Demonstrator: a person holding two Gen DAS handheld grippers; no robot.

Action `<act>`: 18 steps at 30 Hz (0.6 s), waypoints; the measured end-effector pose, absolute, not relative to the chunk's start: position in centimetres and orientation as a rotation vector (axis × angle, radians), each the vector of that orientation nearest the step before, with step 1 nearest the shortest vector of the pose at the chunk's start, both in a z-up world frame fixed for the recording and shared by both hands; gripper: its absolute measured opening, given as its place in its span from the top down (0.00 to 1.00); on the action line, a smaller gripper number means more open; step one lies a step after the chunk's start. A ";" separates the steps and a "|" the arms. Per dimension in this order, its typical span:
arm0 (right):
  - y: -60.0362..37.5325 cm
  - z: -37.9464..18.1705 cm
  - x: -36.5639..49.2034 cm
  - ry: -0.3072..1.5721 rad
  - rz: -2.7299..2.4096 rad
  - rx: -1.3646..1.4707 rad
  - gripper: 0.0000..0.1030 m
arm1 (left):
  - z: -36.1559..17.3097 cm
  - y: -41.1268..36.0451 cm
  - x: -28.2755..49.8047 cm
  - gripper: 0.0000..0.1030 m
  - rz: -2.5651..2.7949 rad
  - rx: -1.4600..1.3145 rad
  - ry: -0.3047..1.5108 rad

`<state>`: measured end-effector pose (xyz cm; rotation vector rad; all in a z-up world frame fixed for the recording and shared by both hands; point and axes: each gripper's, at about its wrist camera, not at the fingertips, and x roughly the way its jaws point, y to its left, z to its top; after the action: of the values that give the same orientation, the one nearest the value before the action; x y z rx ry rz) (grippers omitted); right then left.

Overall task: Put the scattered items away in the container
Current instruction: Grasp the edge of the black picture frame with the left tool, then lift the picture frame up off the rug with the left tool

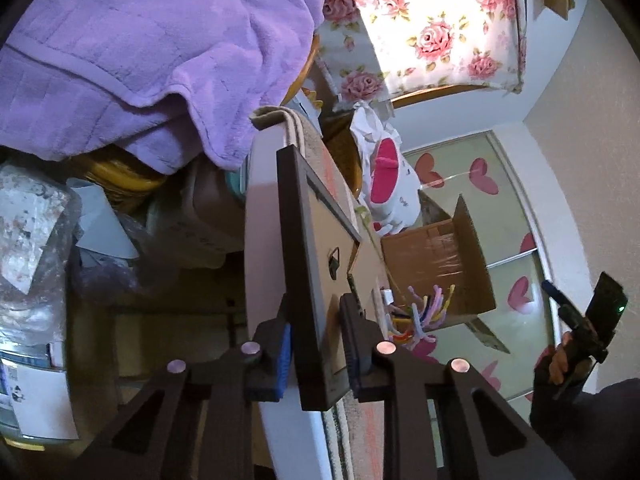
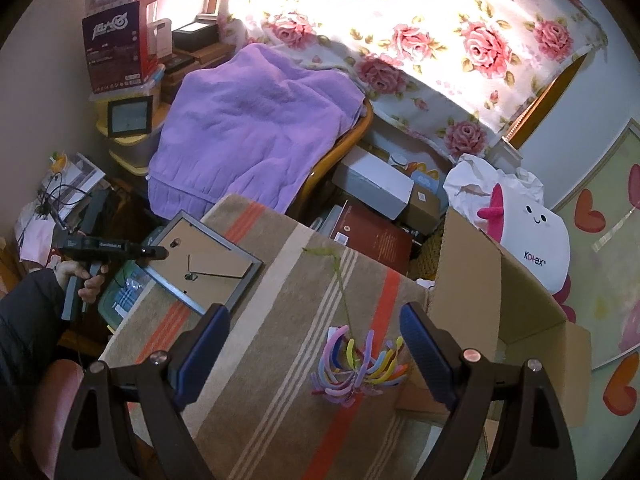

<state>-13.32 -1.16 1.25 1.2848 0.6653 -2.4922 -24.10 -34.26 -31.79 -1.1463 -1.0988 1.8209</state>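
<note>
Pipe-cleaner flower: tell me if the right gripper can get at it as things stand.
Probably yes. The right gripper is open, and the pipe-cleaner flower lies on the striped cloth between its fingers with nothing over it. The box stands just beside it, which may crowd the right finger.

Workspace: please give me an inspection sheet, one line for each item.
Surface: striped cloth covering the table.
Job's things: picture frame lying face down, partly over the table edge; pipe-cleaner flower on the cloth; open cardboard box beside the table.
Clutter: purple blanket on a chair, stacked boxes, white plush.
Grippers: left gripper shut on the frame's edge; right gripper open above the flower.
Cables: tangled cords at far left.
Surroundings: floral curtain, heart-patterned panels.
</note>
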 end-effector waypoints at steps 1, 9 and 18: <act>-1.2 1.2 -13.3 0.668 -2.489 1.287 0.13 | -31.8 -34.3 -24.0 0.81 1.818 -1.132 -1.106; -1.2 0.7 -13.0 0.675 -2.478 1.295 0.13 | -31.8 -34.4 -23.8 0.86 1.789 -1.084 -1.136; -1.0 1.0 -12.8 0.695 -2.475 1.282 0.13 | -29.2 -34.1 -22.9 0.87 1.881 -1.027 -1.065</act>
<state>-12.79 -1.01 0.98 1.2821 0.6947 -2.4749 -22.87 -34.15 -29.22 -1.0265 -1.0646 1.8806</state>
